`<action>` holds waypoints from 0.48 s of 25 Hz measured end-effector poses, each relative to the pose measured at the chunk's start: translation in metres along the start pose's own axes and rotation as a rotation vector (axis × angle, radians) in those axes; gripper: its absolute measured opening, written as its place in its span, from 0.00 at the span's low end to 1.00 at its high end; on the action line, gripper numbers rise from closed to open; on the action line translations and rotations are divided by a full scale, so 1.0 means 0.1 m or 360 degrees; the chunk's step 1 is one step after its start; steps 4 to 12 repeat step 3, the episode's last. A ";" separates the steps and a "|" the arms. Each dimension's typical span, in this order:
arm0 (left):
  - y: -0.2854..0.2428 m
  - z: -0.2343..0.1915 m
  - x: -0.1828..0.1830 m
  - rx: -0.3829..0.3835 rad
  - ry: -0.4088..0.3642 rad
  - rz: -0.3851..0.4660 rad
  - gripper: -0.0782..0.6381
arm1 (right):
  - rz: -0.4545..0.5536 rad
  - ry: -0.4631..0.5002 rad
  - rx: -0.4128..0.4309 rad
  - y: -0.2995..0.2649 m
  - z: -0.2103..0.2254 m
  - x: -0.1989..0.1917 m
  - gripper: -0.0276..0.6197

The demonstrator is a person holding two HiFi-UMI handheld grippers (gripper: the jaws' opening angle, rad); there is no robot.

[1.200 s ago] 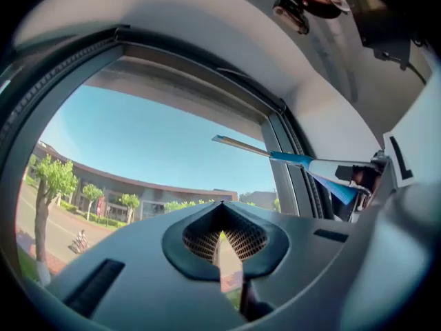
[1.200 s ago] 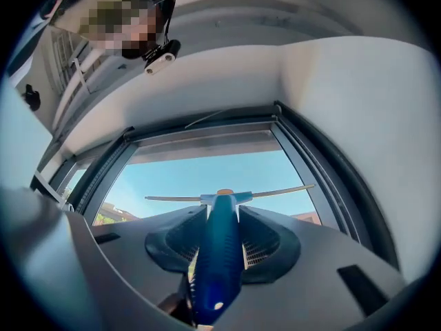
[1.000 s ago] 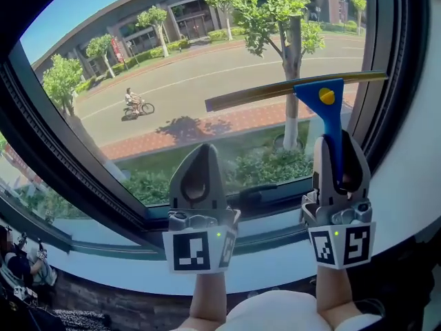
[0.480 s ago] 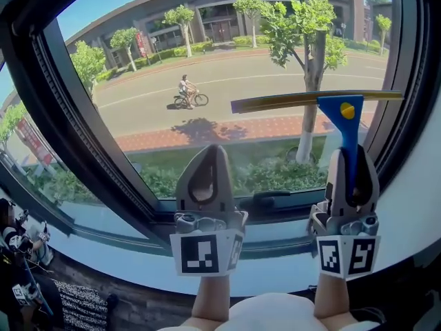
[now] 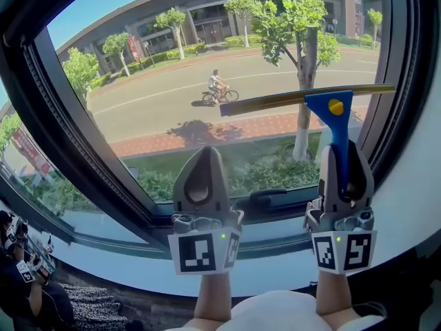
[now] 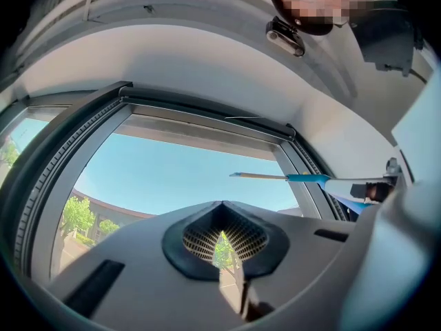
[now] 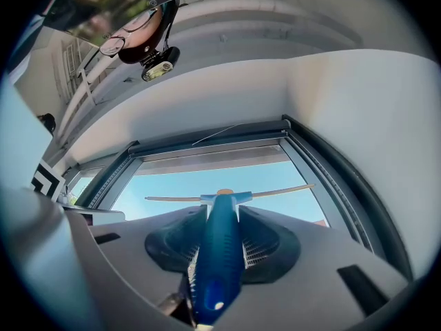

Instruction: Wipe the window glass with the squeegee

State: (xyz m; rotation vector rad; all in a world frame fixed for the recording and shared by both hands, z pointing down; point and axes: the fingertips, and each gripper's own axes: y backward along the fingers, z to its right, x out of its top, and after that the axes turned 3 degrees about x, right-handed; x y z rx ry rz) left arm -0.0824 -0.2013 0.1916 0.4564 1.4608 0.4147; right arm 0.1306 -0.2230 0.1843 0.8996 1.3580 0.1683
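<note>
Right gripper [image 5: 342, 158] clamped on squeegee [image 5: 329, 112] handle, blade level and apparently on glass [image 5: 158, 109], right side mid-height, likely set for a pull. Left gripper [image 5: 200, 161] jaws together, empty, parked low, out of blade's way

In the head view, the lower part of the squeegee [image 5: 331, 112] handle is hidden between the jaws of the right gripper [image 5: 342, 150]. Whether its blade touches the window glass [image 5: 158, 105] cannot be told. The window frame [image 5: 48, 95] is cut off by the top, left and right edges. The cyclist [image 5: 218, 87] outside is too small for detail to be made out. The forearms [image 5: 212, 298] are cut by the bottom edge. In the left gripper view, the squeegee's handle is covered at the right by the right gripper's body. In the right gripper view, the handle's end is lost at the bottom edge, deep between the jaws.
</note>
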 end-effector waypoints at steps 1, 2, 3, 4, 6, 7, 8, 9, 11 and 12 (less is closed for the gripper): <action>0.00 0.01 -0.02 0.0001 0.0000 -0.0005 0.11 | 0.0001 0.0000 0.0005 0.00 0.00 -0.01 0.27; -0.01 0.02 -0.04 0.0000 -0.0001 -0.0010 0.11 | 0.0001 0.0000 0.0009 -0.01 0.00 -0.01 0.27; -0.01 0.03 -0.06 -0.0001 -0.0002 -0.0015 0.11 | 0.0002 -0.0001 0.0014 -0.01 0.00 -0.02 0.27; -0.01 0.03 -0.06 -0.0001 -0.0002 -0.0015 0.11 | 0.0002 -0.0001 0.0014 -0.01 0.00 -0.02 0.27; -0.01 0.03 -0.06 -0.0001 -0.0002 -0.0015 0.11 | 0.0002 -0.0001 0.0014 -0.01 0.00 -0.02 0.27; -0.01 0.03 -0.06 -0.0001 -0.0002 -0.0015 0.11 | 0.0002 -0.0001 0.0014 -0.01 0.00 -0.02 0.27; -0.01 0.03 -0.06 -0.0001 -0.0002 -0.0015 0.11 | 0.0002 -0.0001 0.0014 -0.01 0.00 -0.02 0.27; -0.01 0.03 -0.06 -0.0001 -0.0002 -0.0015 0.11 | 0.0002 -0.0001 0.0014 -0.01 0.00 -0.02 0.27; -0.01 0.03 -0.06 -0.0001 -0.0002 -0.0015 0.11 | 0.0002 -0.0001 0.0014 -0.01 0.00 -0.02 0.27; -0.01 0.03 -0.06 -0.0001 -0.0002 -0.0015 0.11 | 0.0002 -0.0001 0.0014 -0.01 0.00 -0.02 0.27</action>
